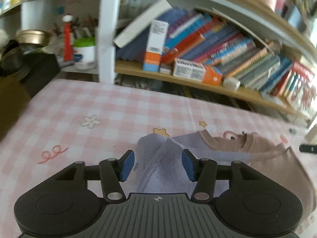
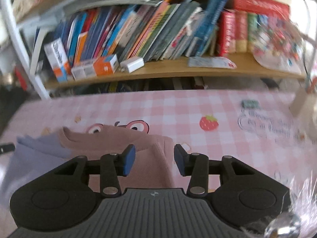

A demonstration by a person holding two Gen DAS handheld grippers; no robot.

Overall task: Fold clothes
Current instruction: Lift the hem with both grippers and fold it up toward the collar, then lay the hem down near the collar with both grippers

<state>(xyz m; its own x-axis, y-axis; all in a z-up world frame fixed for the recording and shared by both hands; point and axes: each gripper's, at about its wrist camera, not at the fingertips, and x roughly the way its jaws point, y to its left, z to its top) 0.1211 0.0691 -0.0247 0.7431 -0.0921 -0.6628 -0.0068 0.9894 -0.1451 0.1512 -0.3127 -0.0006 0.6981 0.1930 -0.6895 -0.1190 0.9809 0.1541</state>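
Shirt (image 1: pixel 247 158) flat on tabletop (image 1: pixel 99 109); left gripper (image 1: pixel 158 163) and right gripper (image 2: pixel 154 161) both gaped apart; shoulders wanted level pinches.

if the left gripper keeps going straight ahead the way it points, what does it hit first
Most likely the lavender sleeve of the garment, bunched up between the open fingers of the left gripper. Beyond it lie the pink checked tablecloth and the bookshelf. Depth is hard to judge in this fisheye view.
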